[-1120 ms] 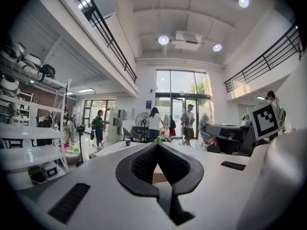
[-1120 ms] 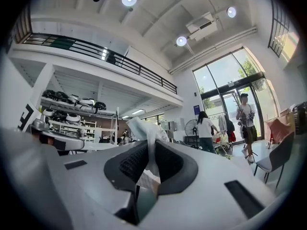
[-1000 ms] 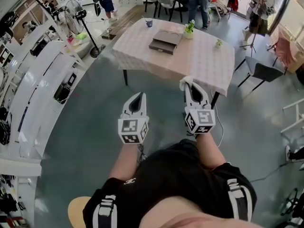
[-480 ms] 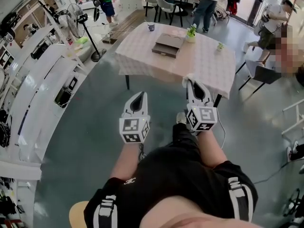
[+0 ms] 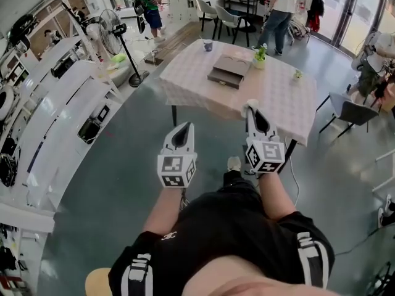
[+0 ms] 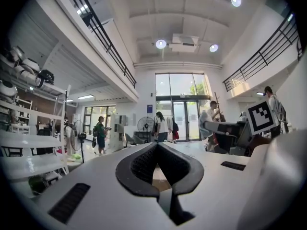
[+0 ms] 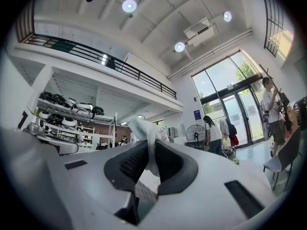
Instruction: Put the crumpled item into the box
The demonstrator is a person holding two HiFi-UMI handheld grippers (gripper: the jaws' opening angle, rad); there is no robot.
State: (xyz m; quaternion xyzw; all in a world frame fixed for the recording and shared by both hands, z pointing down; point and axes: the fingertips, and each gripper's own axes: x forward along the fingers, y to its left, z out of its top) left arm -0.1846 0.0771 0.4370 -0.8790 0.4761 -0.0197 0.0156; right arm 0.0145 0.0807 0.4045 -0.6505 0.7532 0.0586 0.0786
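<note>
A white crumpled item [image 5: 249, 106] is pinched at the tips of my right gripper [image 5: 252, 111], which is shut on it. In the right gripper view the crumpled item [image 7: 146, 132] sticks up between the dark pads of the right gripper [image 7: 149, 150]. My left gripper [image 5: 179, 134] is held level beside it, shut with nothing in it; the left gripper [image 6: 156, 144] has its tips meeting. A flat dark box [image 5: 229, 71] lies on the checked table [image 5: 278, 100] ahead, well beyond both grippers.
A cup [image 5: 208, 45], a potted plant [image 5: 260, 53] and a smaller plant [image 5: 297, 74] stand on the table. White shelving [image 5: 62, 103] runs along the left, with a standing fan [image 5: 118, 34]. A grey chair [image 5: 349, 112] is right of the table. People stand at the back.
The person has walked forward, so the table and box look a little nearer and shifted right. Both grippers keep their pose, the right still closed on the crumpled item.
</note>
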